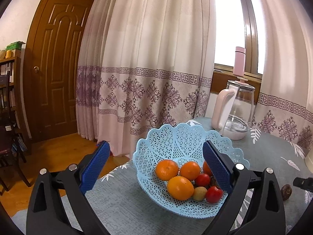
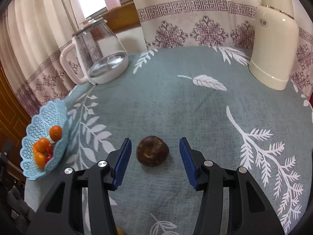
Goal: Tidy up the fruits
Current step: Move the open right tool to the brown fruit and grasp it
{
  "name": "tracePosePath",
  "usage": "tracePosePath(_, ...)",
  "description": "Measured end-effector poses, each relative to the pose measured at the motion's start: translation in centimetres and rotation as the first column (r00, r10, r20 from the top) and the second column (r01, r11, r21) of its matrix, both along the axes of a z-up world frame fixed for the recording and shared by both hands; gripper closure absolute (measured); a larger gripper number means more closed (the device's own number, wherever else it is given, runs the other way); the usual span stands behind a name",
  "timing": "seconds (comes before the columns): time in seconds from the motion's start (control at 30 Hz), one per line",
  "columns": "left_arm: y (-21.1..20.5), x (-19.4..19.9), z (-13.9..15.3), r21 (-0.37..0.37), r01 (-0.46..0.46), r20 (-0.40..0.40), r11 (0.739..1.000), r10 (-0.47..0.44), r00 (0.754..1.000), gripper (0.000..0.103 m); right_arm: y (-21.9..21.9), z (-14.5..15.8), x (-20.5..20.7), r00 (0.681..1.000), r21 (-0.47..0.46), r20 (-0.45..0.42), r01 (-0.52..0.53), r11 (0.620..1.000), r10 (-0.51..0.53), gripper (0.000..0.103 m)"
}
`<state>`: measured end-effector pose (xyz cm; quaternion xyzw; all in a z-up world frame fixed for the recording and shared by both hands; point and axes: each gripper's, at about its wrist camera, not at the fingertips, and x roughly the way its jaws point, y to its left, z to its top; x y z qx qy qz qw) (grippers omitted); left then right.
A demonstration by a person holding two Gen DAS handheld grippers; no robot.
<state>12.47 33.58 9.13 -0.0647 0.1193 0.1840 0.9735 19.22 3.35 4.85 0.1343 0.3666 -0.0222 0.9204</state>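
A round table is covered by a grey-green cloth point(image 2: 176, 101) printed with white leaves. At its far side a cream flask point(image 2: 273, 45) and a glass kettle point(image 2: 101, 54) are set well apart. A pale blue lattice basket point(image 1: 176, 146), loaded with oranges point(image 1: 166, 169) and small red fruits point(image 1: 214, 194), is seen at the table's left edge. The left gripper point(image 1: 155, 166) is held released, its jaws spread wide before the basket. The right gripper point(image 2: 155, 162) is likewise released, and a brown fruit point(image 2: 152, 152) lies on the cloth between its blue pads point(image 2: 123, 162), touched by neither.
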Motion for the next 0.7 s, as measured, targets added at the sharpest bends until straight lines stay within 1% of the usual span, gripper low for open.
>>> tracePosePath(0.23, -0.4, -0.5, 0.3, 0.043, -0.034, 0.031, 0.998, 0.033, 0.999, 0.006, 0.7, -1.5, 1.7, 0.999, -0.015, -0.038, -0.022, 1.0, 0.022, 0.051)
tracePosePath(0.33, -0.4, -0.7, 0.5, 0.045, -0.039, 0.032, 0.998, 0.038, 0.999, 0.006, 1.2, -2.1, 2.5, 0.998, -0.026, -0.05, -0.029, 0.999, 0.028, 0.051)
tracePosePath(0.43, -0.5, -1.4, 0.8, 0.056, -0.035, 0.036, 0.998, 0.034, 0.999, 0.006, 1.6, -2.7, 3.0, 0.998, -0.053, -0.063, -0.03, 0.998, 0.027, 0.051)
tracePosePath(0.6, -1.8, -2.8, 1.6, 0.105, -0.015, 0.062, 0.994, 0.008, 0.998, 0.004, 2.2, -2.8, 2.8, 0.998, -0.101, -0.059, -0.043, 0.994, 0.037, 0.051)
tracePosePath(0.7, -2.7, -3.5, 1.8, 0.135, 0.002, 0.066, 0.991, -0.011, 0.998, 0.003, 2.2, -2.9, 2.7, 0.997, -0.11, -0.062, -0.041, 0.993, 0.034, 0.057)
